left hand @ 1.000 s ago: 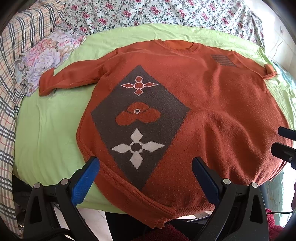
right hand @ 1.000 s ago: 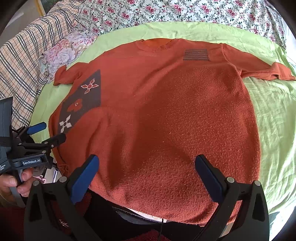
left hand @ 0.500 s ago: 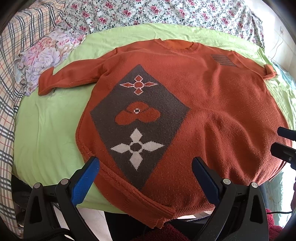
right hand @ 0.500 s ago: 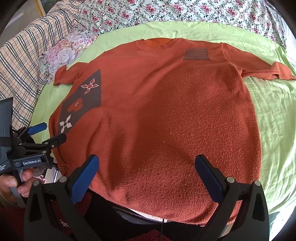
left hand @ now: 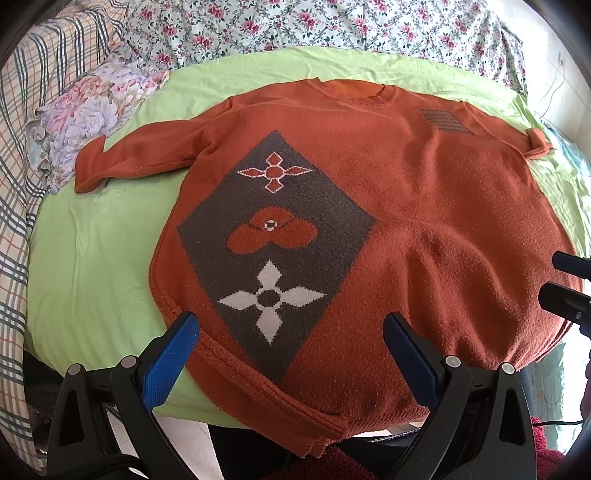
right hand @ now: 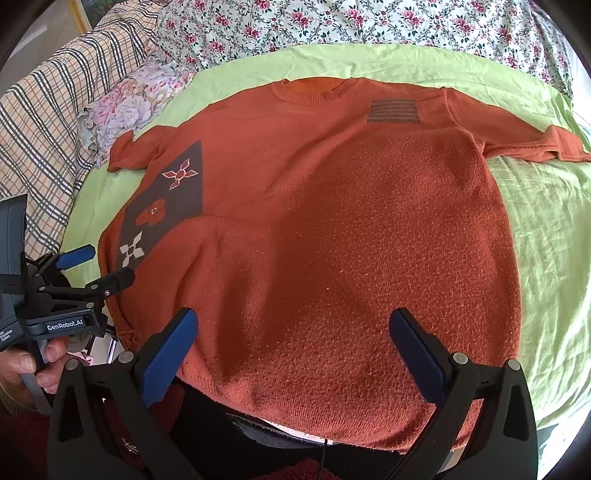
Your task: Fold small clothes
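An orange knitted sweater (left hand: pixel 424 192) lies spread face up on a green sheet (left hand: pixel 96 258), sleeves out to both sides, collar at the far end. It has a grey diamond with flower motifs (left hand: pixel 273 236) and a small striped patch. It also shows in the right wrist view (right hand: pixel 332 240). My left gripper (left hand: pixel 290 332) is open and empty over the sweater's near left hem. My right gripper (right hand: pixel 291 328) is open and empty over the near right hem. Each gripper shows in the other's view, the left gripper (right hand: pixel 99 266) at the left edge and the right gripper (left hand: pixel 565 280) at the right edge.
Floral bedding (left hand: pixel 332 26) lies behind the green sheet, a flowered pillow (left hand: pixel 81 114) and a plaid cover (left hand: pixel 22 110) at the left. The sweater's hem hangs slightly over the near edge of the bed. A hand (right hand: pixel 22 365) holds the left gripper's handle.
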The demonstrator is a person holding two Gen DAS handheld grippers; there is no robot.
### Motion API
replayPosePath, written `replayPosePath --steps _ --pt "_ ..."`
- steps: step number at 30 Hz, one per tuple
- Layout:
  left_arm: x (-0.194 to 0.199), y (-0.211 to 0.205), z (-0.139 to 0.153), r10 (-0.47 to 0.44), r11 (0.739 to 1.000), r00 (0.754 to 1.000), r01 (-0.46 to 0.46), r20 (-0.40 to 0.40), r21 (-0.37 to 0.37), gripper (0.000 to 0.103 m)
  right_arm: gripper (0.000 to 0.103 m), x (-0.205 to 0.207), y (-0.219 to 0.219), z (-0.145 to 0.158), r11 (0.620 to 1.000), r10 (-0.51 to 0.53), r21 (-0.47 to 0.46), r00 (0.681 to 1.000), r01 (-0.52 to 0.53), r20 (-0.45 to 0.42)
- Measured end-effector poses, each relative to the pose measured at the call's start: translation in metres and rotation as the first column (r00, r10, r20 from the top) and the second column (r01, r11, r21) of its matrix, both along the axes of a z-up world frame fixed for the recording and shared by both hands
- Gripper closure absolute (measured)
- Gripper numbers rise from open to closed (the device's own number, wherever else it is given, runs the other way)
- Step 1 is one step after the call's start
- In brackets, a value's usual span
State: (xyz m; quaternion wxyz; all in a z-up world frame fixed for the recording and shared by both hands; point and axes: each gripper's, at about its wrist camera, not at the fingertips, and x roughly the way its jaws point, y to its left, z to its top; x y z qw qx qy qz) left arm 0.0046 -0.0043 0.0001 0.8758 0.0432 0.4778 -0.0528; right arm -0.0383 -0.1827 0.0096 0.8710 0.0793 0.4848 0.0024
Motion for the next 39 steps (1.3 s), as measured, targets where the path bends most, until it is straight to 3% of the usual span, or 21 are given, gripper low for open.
replayPosePath --steps 6,12,18,27,32,39 --pt "0.003 -0.003 0.0 -0.003 1.0 1.0 0.003 0.022 0.027 0.003 0.0 0.0 -0.001 0.001 1.0 0.0 0.004 1.0 0.0 0.005" --pt "0.011 -0.002 -0.003 -0.007 0.999 1.0 0.007 0.004 0.037 0.003 0.0 0.007 -0.004 -0.002 1.0 -0.016 0.012 0.998 0.017 -0.069" --pt "0.027 -0.003 -0.005 -0.005 0.999 1.0 0.006 -0.02 0.038 0.003 0.0 0.011 -0.013 0.002 0.999 -0.036 -0.001 0.999 0.036 -0.022" --pt "0.058 -0.006 0.001 -0.003 0.999 0.999 0.005 -0.038 0.054 0.003 0.0 0.021 -0.061 0.009 0.989 -0.132 0.066 0.991 0.13 0.026" --pt "0.078 -0.008 0.008 0.001 0.998 1.0 -0.001 -0.011 0.061 0.003 0.0 0.018 -0.118 0.02 0.965 -0.255 0.081 0.962 0.248 0.092" --pt "0.105 -0.021 0.014 -0.009 0.997 1.0 0.009 0.0 0.077 0.003 0.007 0.026 -0.22 0.036 0.886 -0.457 0.155 0.881 0.438 0.123"
